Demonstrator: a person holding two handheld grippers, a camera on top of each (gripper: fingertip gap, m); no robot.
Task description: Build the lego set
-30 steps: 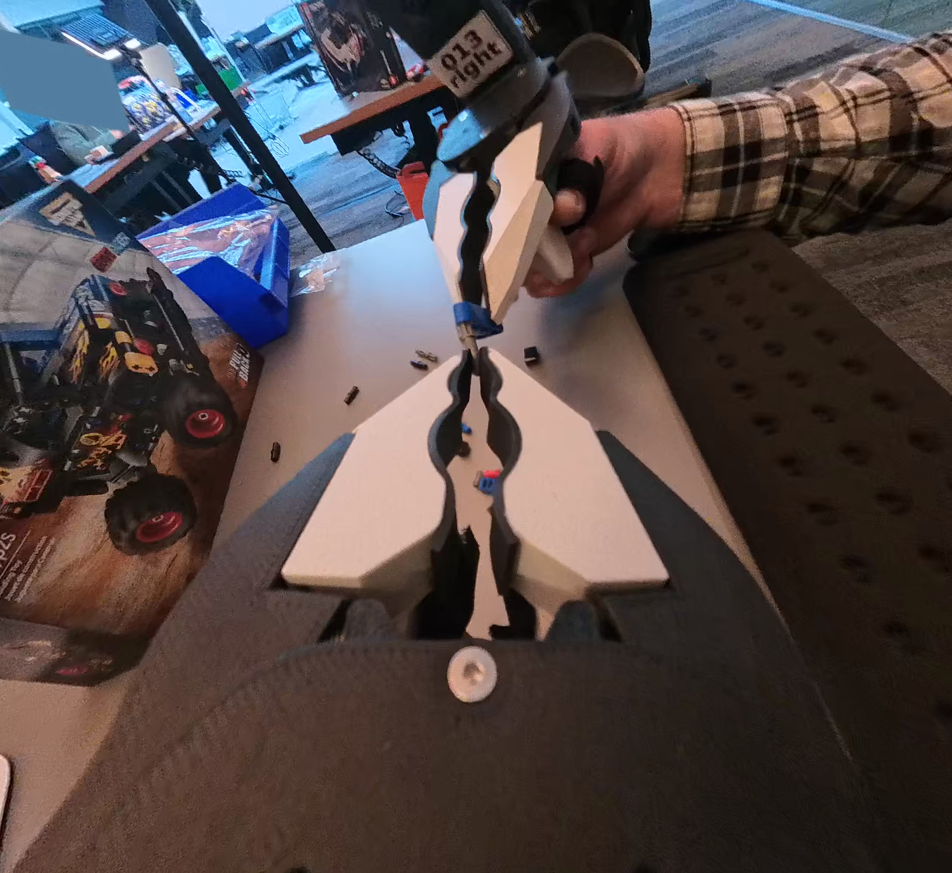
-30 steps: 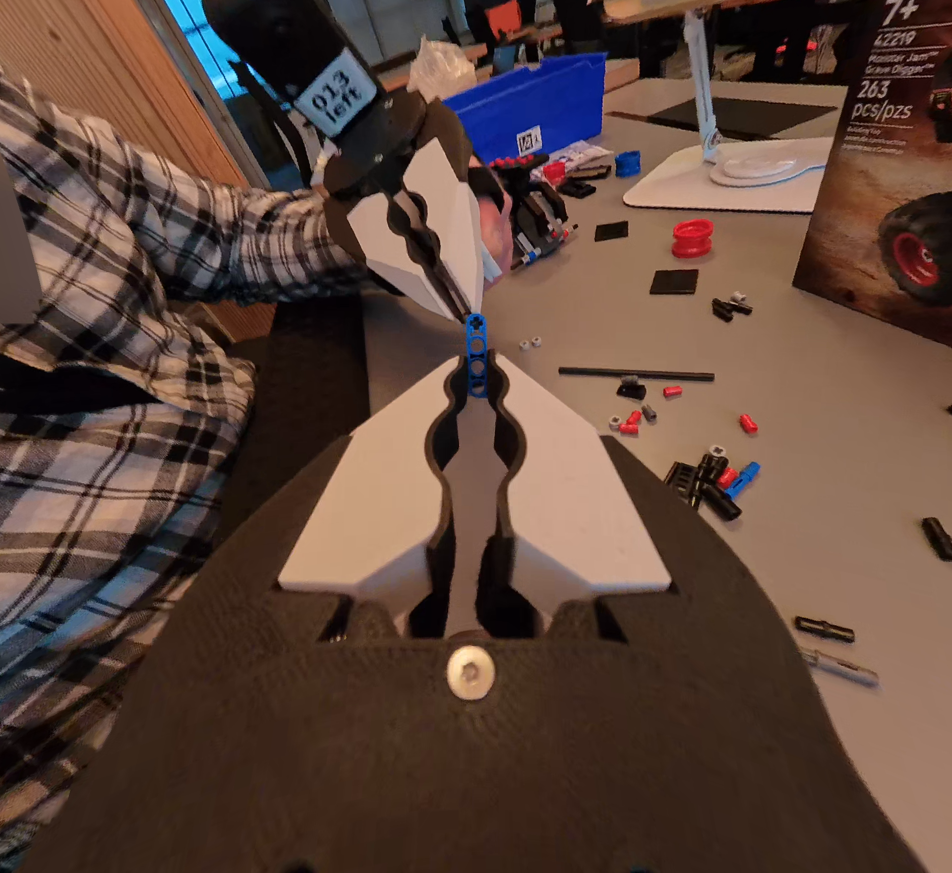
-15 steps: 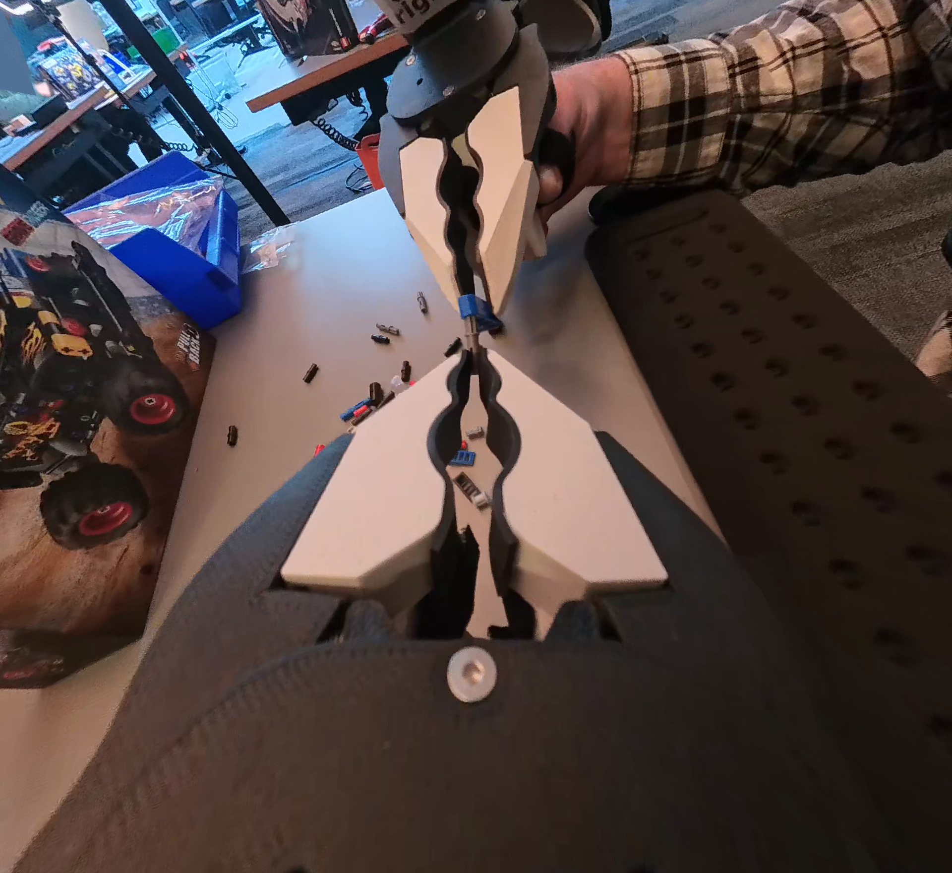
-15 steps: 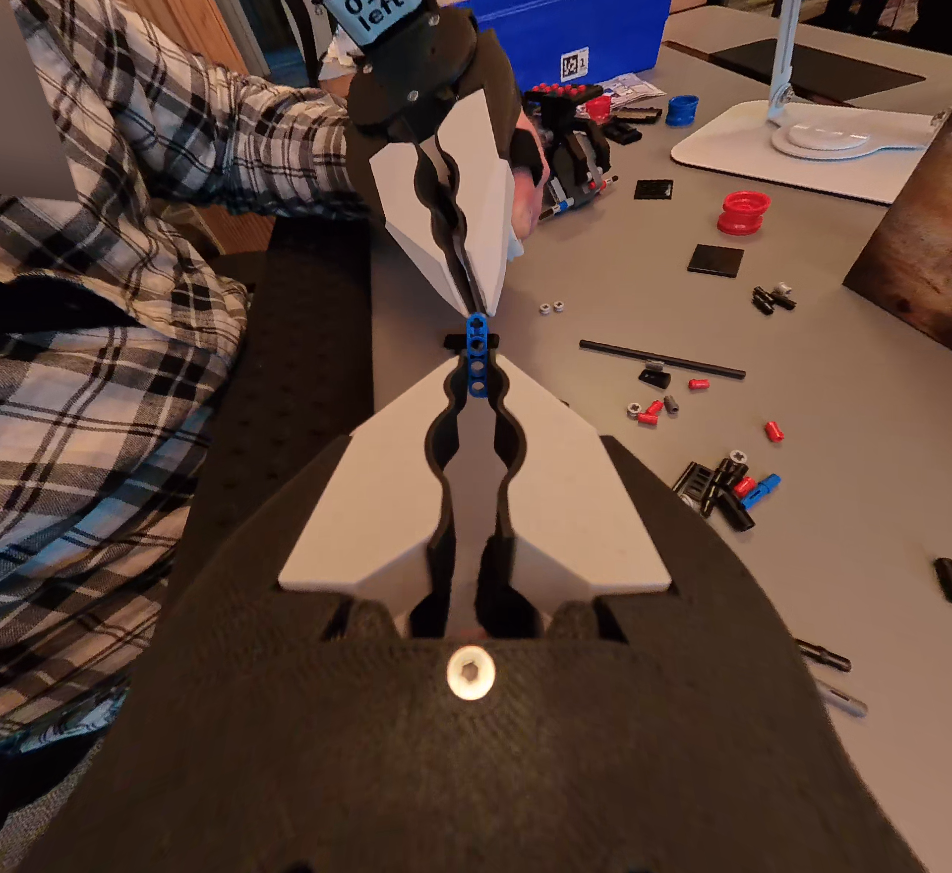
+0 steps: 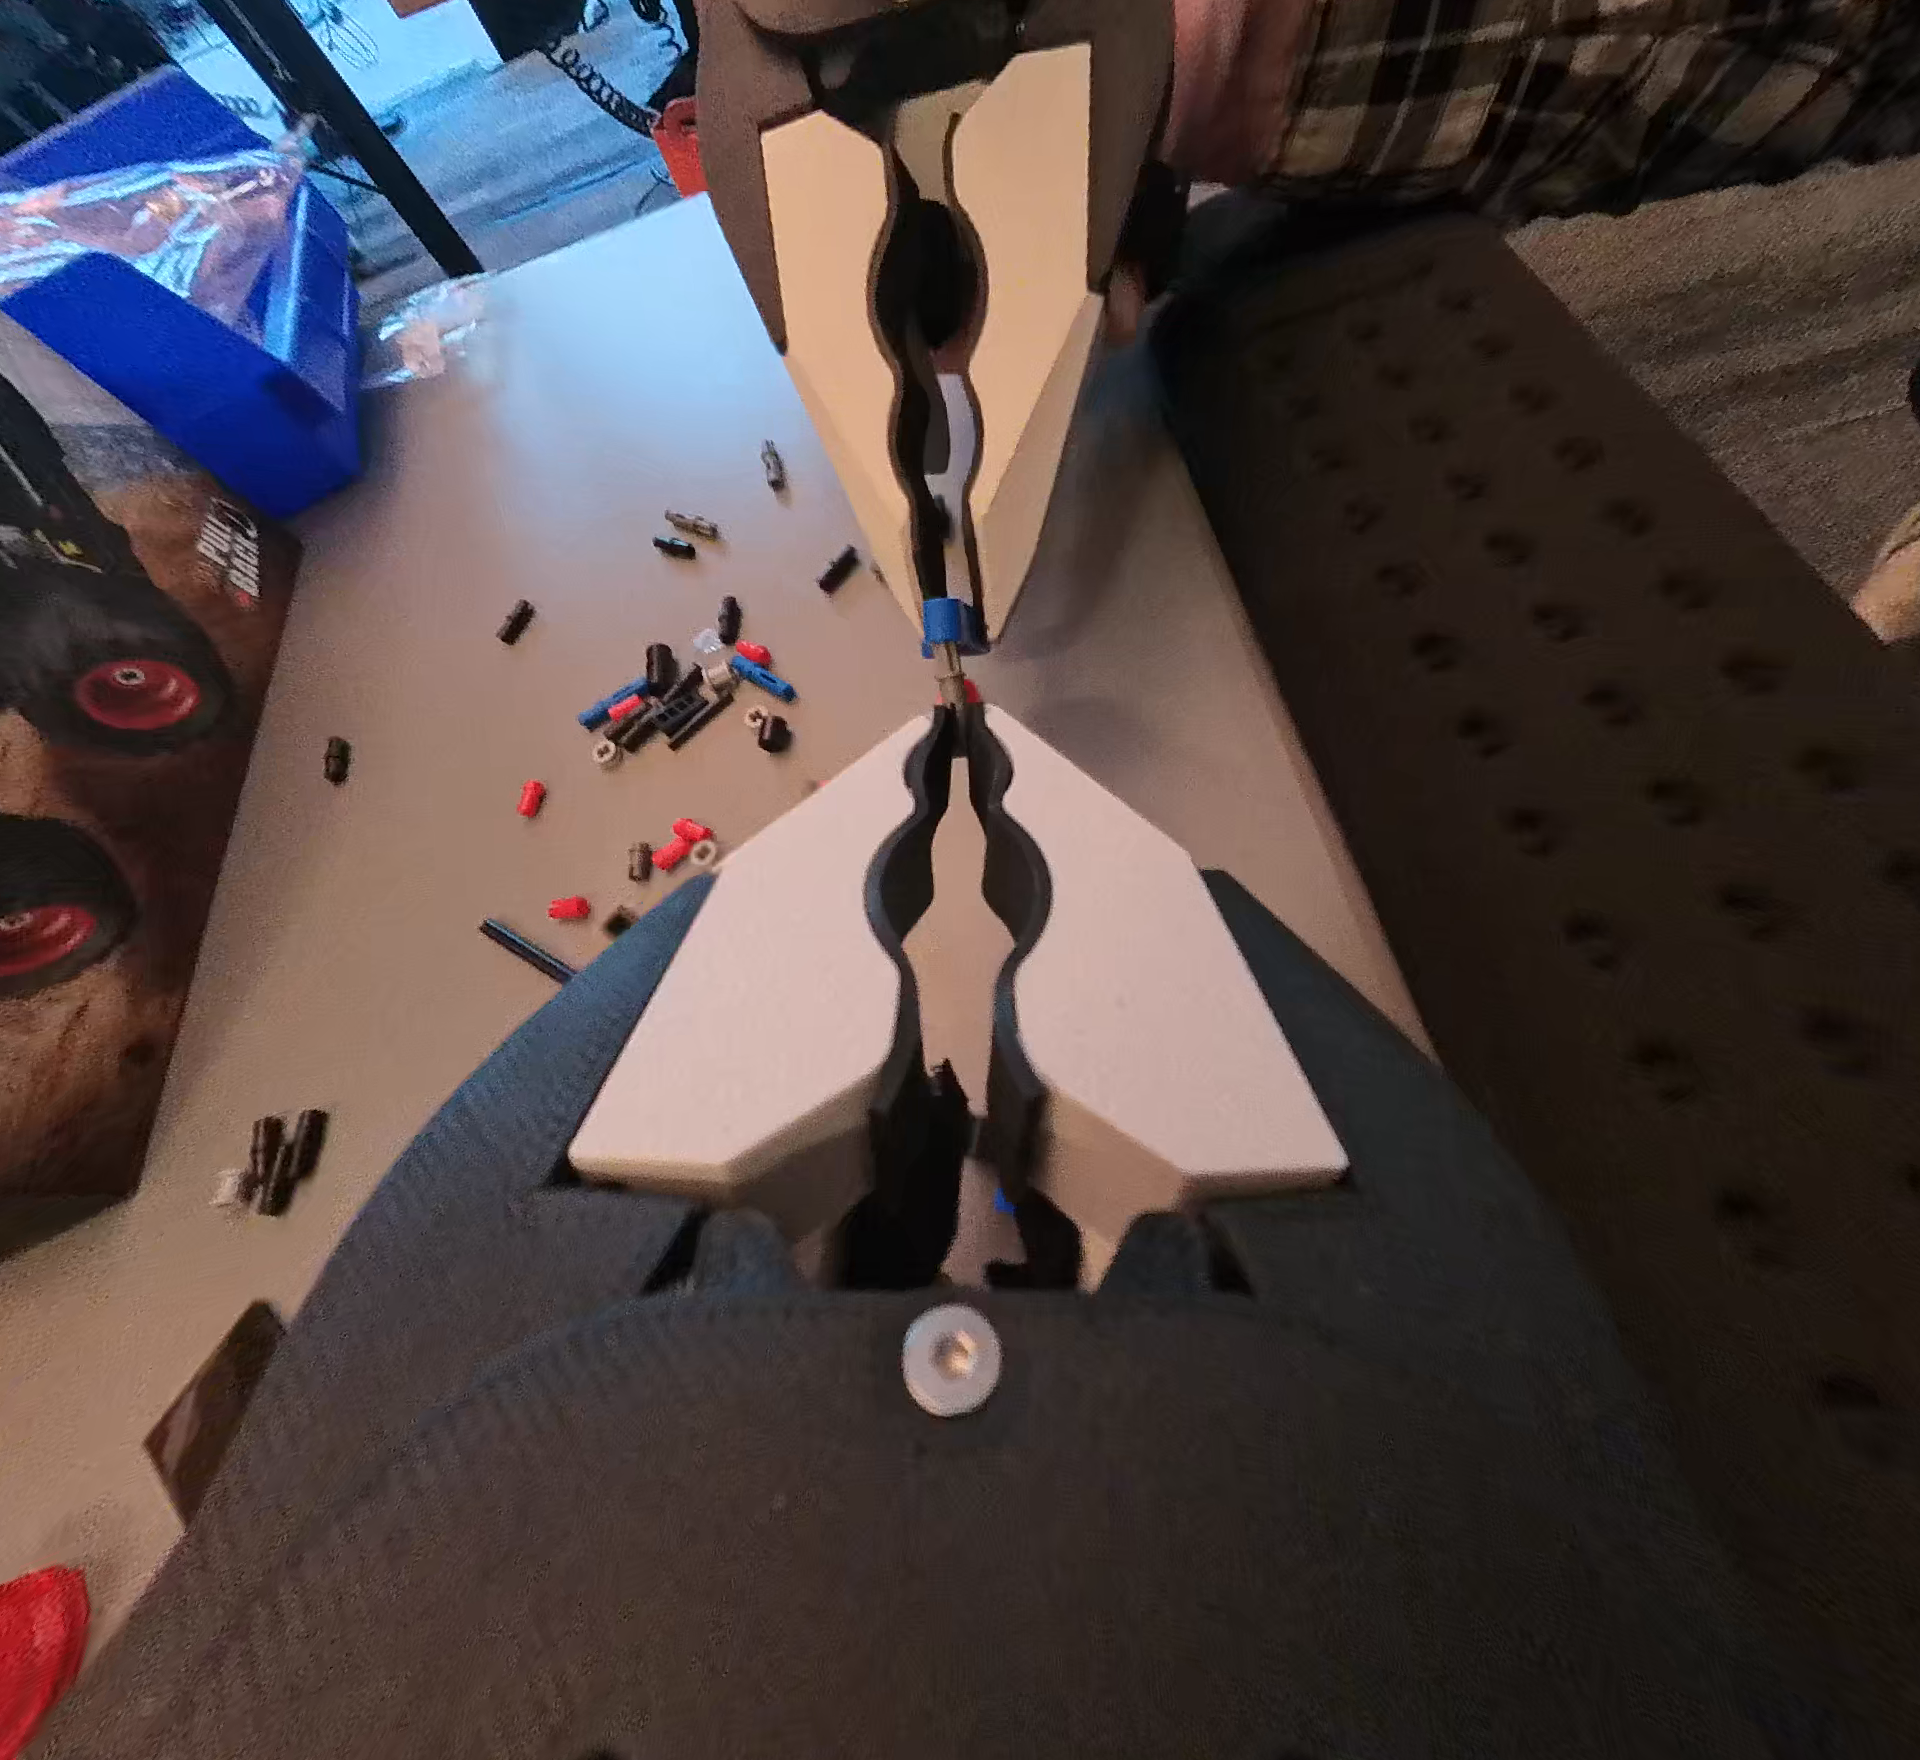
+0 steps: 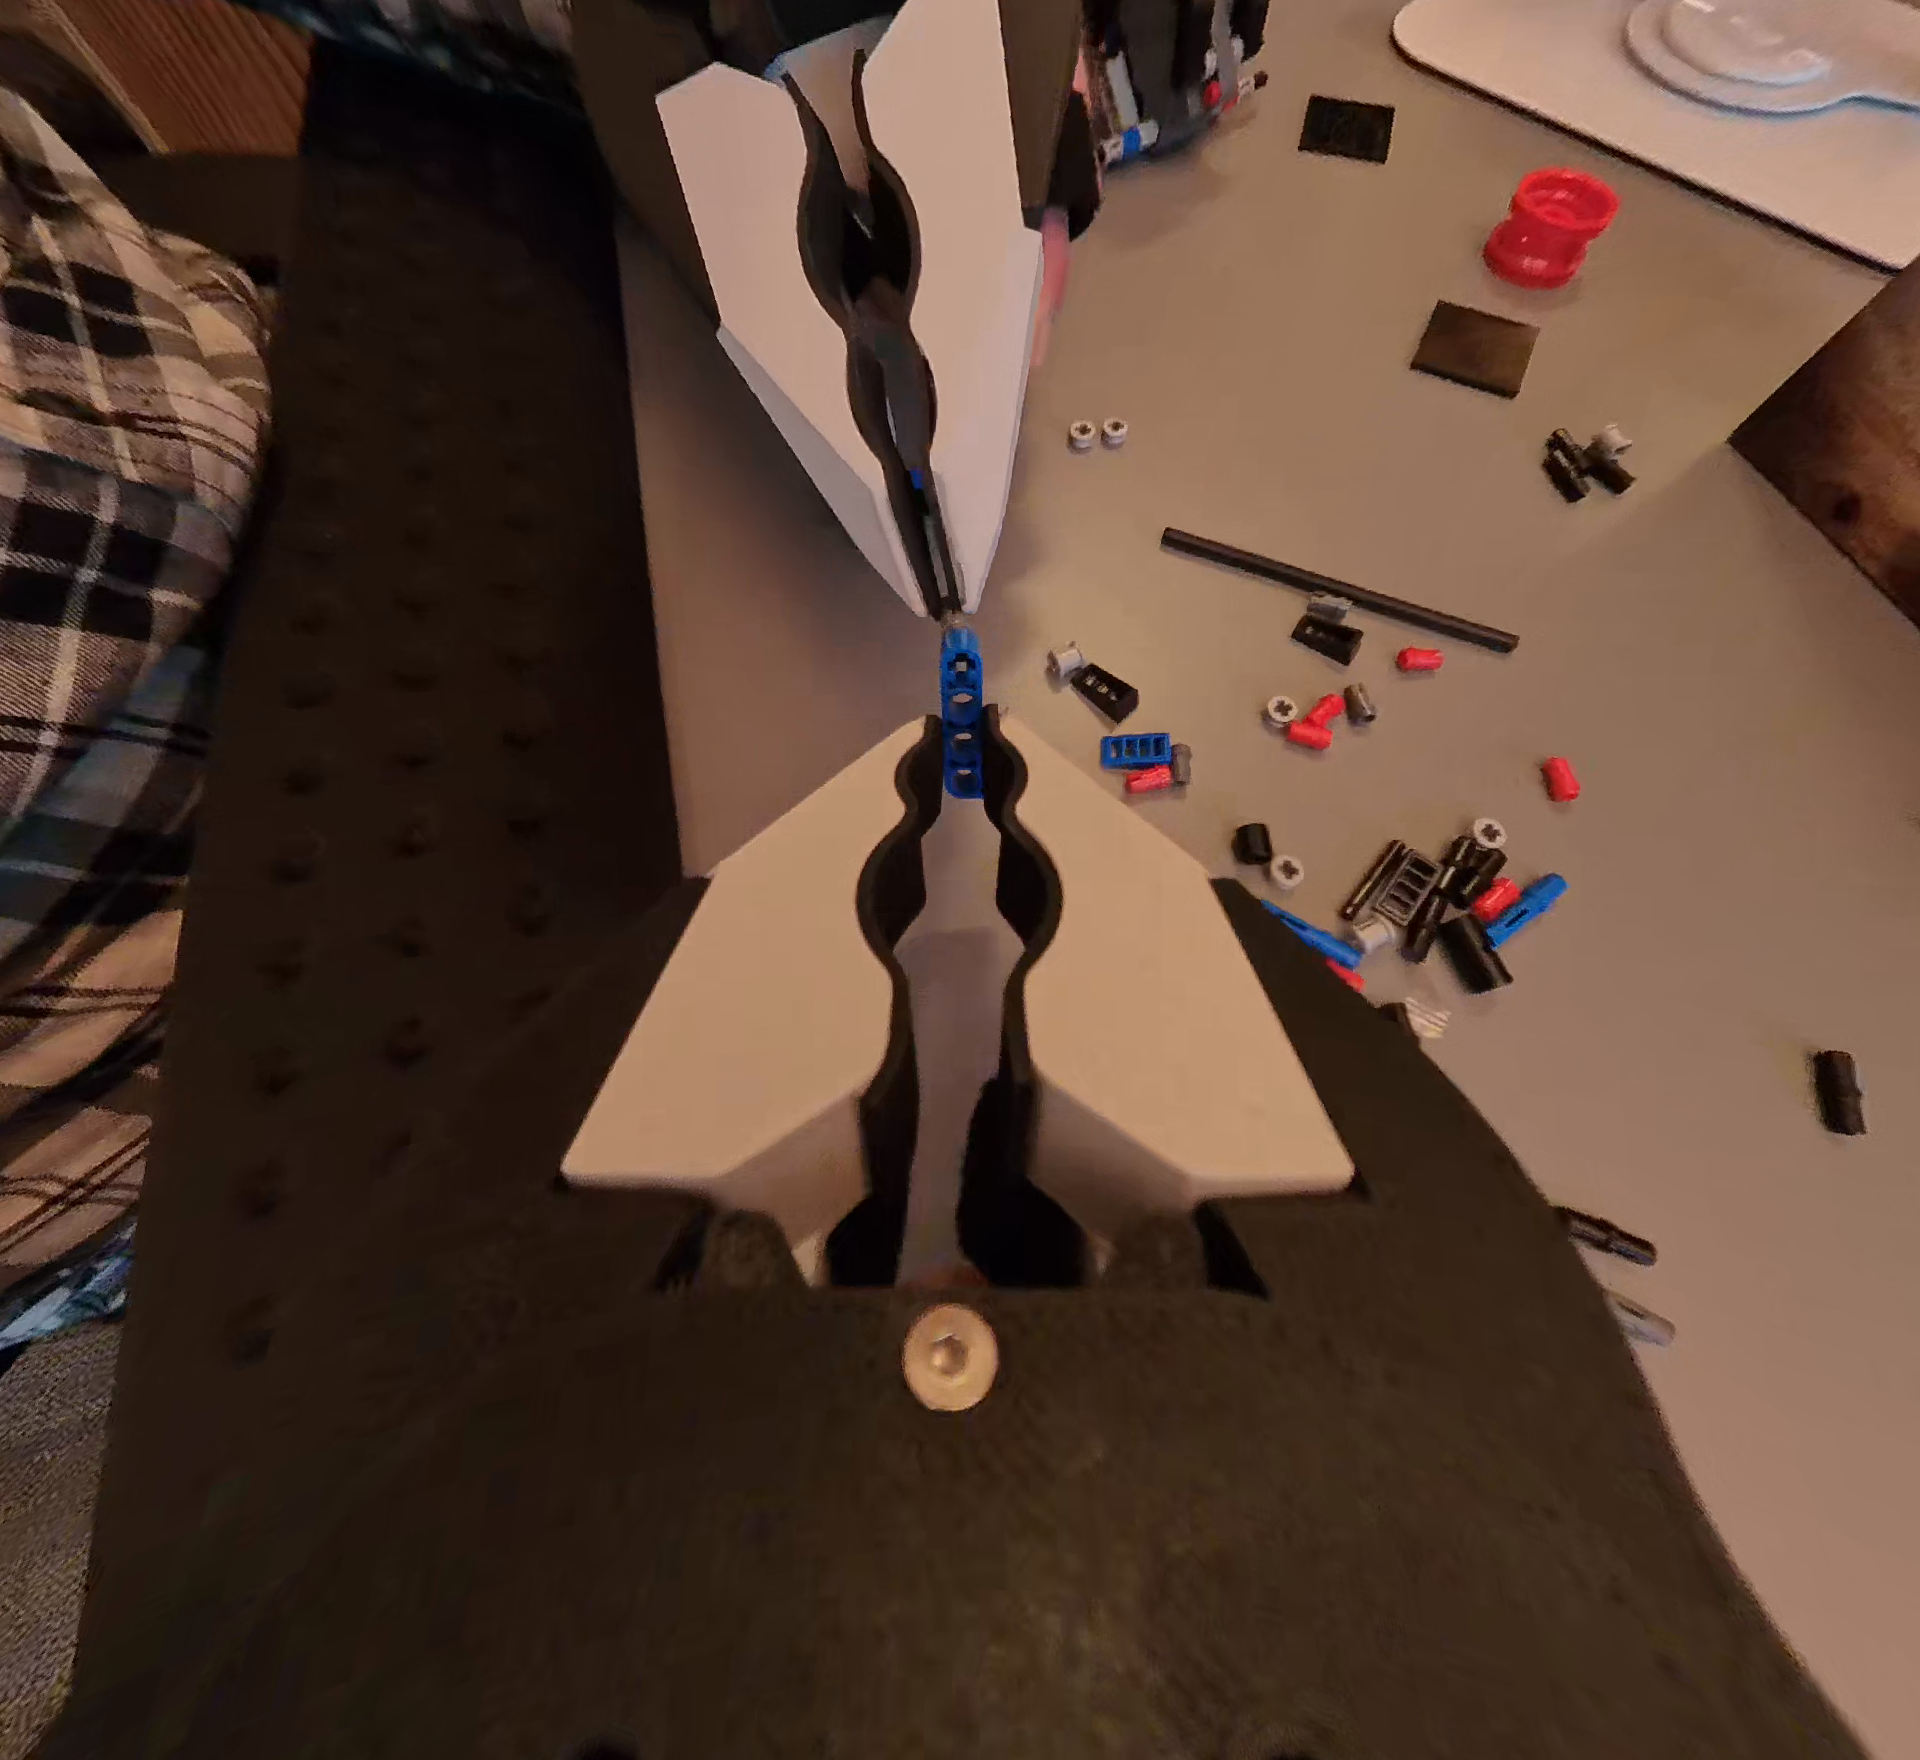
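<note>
Two tongs meet tip to tip over the tabletop's near edge.

Left wrist view: the left tongs (image 5: 951,718) pinch a small grey pin (image 5: 947,671) aimed at the blue beam (image 5: 953,617). Right wrist view: the right tongs (image 6: 962,739) clamp that beam, tip to tip with the pin; slight misalignment could pop either piece loose among scattered parts (image 6: 1444,900).

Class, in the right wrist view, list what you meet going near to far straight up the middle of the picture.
Right gripper → blue beam held at its tips → left gripper, pointing back at the camera.
</note>
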